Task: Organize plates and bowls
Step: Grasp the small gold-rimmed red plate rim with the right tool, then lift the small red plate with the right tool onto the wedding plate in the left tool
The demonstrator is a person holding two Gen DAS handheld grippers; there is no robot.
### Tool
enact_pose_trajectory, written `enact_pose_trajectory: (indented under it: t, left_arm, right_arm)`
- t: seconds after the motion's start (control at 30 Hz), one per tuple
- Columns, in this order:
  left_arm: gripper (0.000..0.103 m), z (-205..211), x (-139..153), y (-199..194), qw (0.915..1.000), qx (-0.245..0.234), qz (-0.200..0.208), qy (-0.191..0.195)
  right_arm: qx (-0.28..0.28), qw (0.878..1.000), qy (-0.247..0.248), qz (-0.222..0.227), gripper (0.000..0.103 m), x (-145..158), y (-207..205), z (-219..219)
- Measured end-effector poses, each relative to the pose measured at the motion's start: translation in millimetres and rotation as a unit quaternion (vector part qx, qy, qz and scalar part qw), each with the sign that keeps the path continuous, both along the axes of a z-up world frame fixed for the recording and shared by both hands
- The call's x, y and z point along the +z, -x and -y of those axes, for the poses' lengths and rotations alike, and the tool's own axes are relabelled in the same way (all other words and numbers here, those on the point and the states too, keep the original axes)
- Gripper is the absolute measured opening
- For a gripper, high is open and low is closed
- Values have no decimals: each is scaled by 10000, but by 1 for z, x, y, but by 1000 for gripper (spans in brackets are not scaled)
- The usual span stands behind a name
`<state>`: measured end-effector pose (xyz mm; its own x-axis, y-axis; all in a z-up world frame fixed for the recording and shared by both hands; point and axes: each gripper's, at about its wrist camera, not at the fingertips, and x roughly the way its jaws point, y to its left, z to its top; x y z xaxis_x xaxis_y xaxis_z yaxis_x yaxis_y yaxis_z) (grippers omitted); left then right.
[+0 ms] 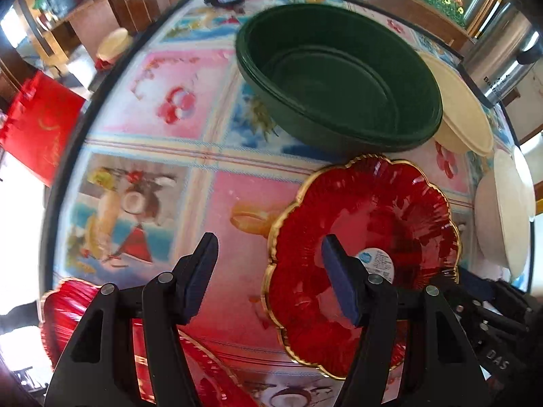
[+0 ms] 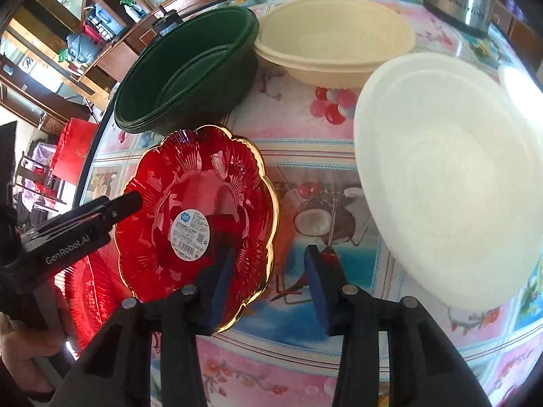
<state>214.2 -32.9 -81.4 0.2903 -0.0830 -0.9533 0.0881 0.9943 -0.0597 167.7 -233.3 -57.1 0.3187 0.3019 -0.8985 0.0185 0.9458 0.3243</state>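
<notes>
The red plate (image 2: 203, 217), scalloped and gold-rimmed, lies on the counter (image 2: 305, 366) in front of the green bowls (image 2: 190, 68). Its near rim sits between the right hand-held gripper (image 2: 268, 291) fingers, jaws apart. The left hand-held gripper (image 1: 271, 278) hangs spread over its far edge.

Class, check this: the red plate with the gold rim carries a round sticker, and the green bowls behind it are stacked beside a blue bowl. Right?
Not quite. The bowl beside the green bowls is cream, not blue, as the right wrist view shows. The red plate does carry a round sticker.

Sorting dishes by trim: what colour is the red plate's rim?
Gold, on the scalloped edge of the red plate; clearest in the right wrist view.
</notes>
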Motion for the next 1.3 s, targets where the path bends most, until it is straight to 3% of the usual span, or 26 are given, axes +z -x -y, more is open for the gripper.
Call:
enact_pose_trajectory:
  t: [0.07, 0.1, 0.13, 0.2, 0.33, 0.97, 1.3]
  left_arm:
    - [64, 3, -5, -1, 9999, -74, -108, 27]
    - [59, 5, -8, -1, 9998, -130, -172, 41]
    - [43, 7, -10, 0, 9996, -163, -207, 49]
    - [32, 10, -9, 2, 9997, -206, -122, -80]
    - [27, 8, -7, 1, 9999, -117, -109, -32]
    - [25, -12, 46, 42, 9990, 106, 380, 205]
    - [25, -75, 75, 83, 9956, 700, 595, 204]
  right_arm:
    - [6, 9999, -103, -61, 21, -3, 0, -1]
    - [13, 9999, -123, -59, 17, -4, 0, -1]
    - [37, 9999, -127, -76, 11, -3, 0, -2]
    - [58, 9999, -150, -35, 10, -2, 0, -3]
    - [118, 9999, -94, 39, 10, 1, 2, -4]
    - [300, 9985, -5, 454, 10, 44, 31, -4]
    - [935, 9937, -126, 610, 10, 60, 39, -53]
